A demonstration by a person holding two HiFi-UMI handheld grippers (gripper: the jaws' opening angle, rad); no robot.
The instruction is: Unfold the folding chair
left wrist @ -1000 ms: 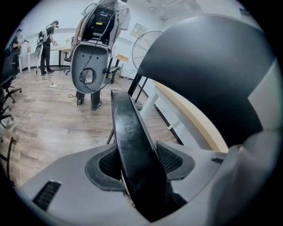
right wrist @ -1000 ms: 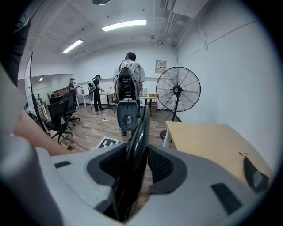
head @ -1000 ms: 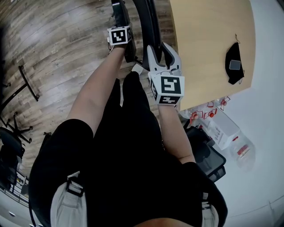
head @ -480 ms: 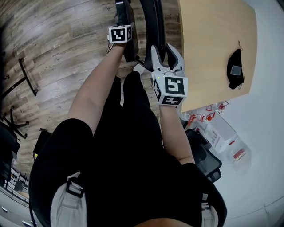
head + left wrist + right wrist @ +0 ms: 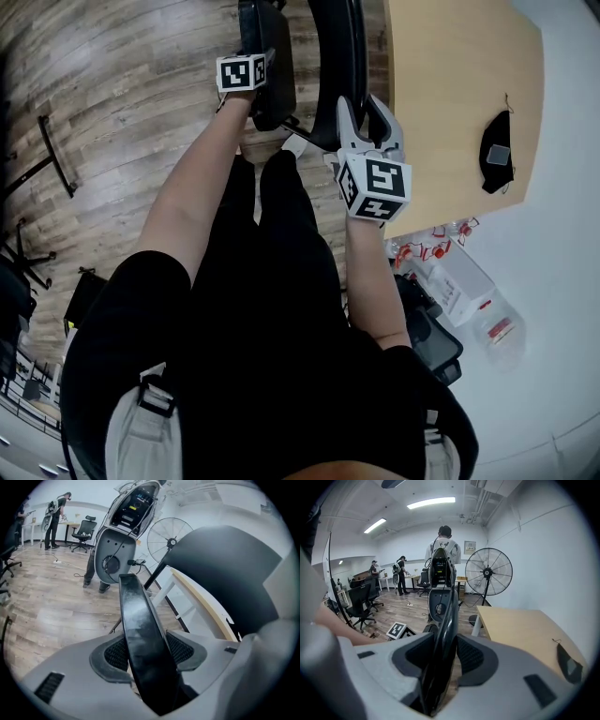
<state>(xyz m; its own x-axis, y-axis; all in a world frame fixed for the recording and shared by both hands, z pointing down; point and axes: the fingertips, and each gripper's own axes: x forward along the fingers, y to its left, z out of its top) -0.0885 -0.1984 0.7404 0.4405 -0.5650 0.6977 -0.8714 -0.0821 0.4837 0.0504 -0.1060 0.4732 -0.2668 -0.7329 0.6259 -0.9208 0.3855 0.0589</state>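
Note:
The black folding chair stands in front of me at the top of the head view. My left gripper (image 5: 253, 58) is shut on its wide black panel (image 5: 270, 94), and in the left gripper view the pads of this gripper (image 5: 147, 645) press on a curved black bar (image 5: 136, 606). To the right, my right gripper (image 5: 364, 105) is shut on the chair's thin black frame (image 5: 337, 56). That frame edge (image 5: 447, 611) runs up between its pads (image 5: 443, 656). The chair's lower parts are hidden by my arms and body.
A light wooden table (image 5: 450, 84) with a black pouch (image 5: 495, 150) stands close on the right. Boxes and bottles (image 5: 450, 267) and a black bin (image 5: 433, 339) lie beside my right leg. A standing fan (image 5: 487, 578), a person (image 5: 443, 555) and office chairs (image 5: 361, 604) stand ahead.
The left gripper has moved away from the right one with its chair panel, so the gap between the two black chair parts is wider. Both grips are unchanged.

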